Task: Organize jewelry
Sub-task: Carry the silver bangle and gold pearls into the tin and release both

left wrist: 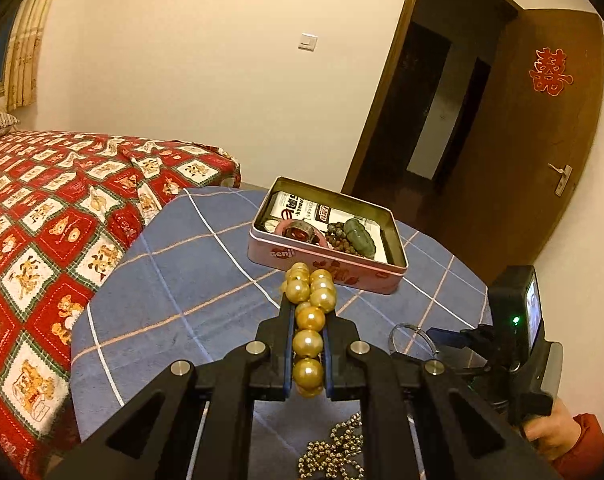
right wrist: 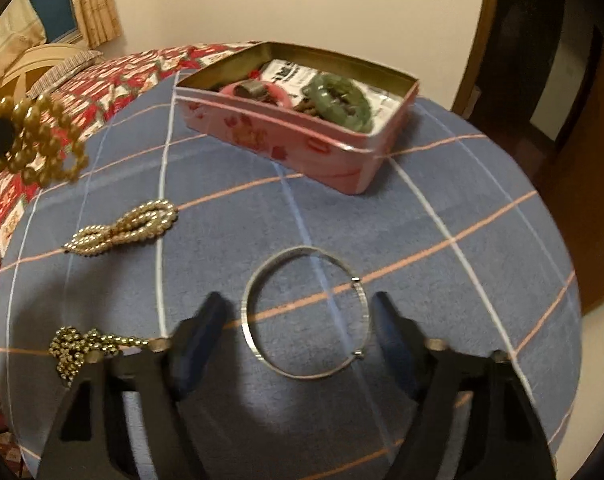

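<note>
My left gripper (left wrist: 309,308) is shut on a gold pearl necklace (left wrist: 309,320) and holds it above the blue checked table, just short of the pink tin (left wrist: 321,262). The necklace also shows at the left edge of the right wrist view (right wrist: 38,140). The tin (right wrist: 286,140) holds a green bangle (right wrist: 337,98), a pink bangle (right wrist: 262,90) and brown beads. My right gripper (right wrist: 300,312) is open, its fingers either side of a silver bangle (right wrist: 305,314) lying flat on the table. The silver bangle also shows in the left wrist view (left wrist: 411,340).
A small-bead gold chain (right wrist: 122,228) and a darker bead chain (right wrist: 86,348) lie on the blue cloth (right wrist: 421,260) to the left. A bed with a red patterned cover (left wrist: 42,220) stands left of the table. A brown door (left wrist: 541,140) is at the right.
</note>
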`<state>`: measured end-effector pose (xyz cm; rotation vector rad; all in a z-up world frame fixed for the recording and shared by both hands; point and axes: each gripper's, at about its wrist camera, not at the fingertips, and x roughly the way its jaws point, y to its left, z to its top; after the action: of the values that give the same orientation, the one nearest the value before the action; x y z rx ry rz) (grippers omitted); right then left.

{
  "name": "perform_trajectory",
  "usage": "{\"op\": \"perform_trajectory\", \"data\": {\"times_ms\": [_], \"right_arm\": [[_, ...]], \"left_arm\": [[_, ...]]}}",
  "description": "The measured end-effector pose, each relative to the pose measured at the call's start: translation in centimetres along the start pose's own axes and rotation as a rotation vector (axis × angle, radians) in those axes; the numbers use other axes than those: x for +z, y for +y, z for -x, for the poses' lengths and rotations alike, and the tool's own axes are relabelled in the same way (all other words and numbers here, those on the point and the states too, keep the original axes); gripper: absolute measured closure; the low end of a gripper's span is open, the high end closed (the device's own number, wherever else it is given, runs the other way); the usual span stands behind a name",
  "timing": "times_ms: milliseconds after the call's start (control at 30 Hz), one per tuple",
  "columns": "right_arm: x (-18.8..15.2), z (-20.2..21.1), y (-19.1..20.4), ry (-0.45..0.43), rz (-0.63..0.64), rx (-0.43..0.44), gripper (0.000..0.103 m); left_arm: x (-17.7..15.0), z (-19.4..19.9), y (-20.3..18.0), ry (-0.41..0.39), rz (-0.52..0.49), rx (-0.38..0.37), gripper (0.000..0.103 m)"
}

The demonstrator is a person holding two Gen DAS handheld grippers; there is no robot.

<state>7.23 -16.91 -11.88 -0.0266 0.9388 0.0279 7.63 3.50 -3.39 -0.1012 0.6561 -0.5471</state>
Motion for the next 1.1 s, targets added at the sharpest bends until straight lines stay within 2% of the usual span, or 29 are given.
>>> {"op": "perform_trajectory", "data": {"times_ms": [167,233,300,533,800,967,1100], "right_arm": [[-0.2,0.4,-0.7,-0.005,-0.021,0.029,0.036],[-0.1,1.1,-1.0,-0.043,-0.057,0.083,0.036],[0.3,2.1,-1.0,-0.092,-0.081,0.099,0.036],[3.1,5.1,-0.7,-0.259,-0.113,0.052,0.036],[6.6,5.6,-1.0,-0.332,-0.148,0.051,0.036],[8.2,5.5,-1.3,-0.365,-0.162,0.041,0.036],[9.3,4.9,-1.4,-0.381,-0.152,0.008,0.036]], "left_arm": [[0.0,-0.3,0.0,-0.004,0.004,-0.004,0.093],[0.0,-0.4,0.0,-0.010,0.007,-0.006,0.093],[0.1,-0.5,-0.1,-0.016,0.009,-0.007,0.093],[1.9,-1.1,-0.8,-0.072,0.014,-0.022,0.093],[5.0,-3.0,-2.7,-0.126,-0.056,-0.015,0.093],[6.3,-5.3,-3.7,-0.124,-0.105,0.004,0.093],[7.1,-7.0,-3.9,-0.109,-0.107,0.003,0.093]]}}
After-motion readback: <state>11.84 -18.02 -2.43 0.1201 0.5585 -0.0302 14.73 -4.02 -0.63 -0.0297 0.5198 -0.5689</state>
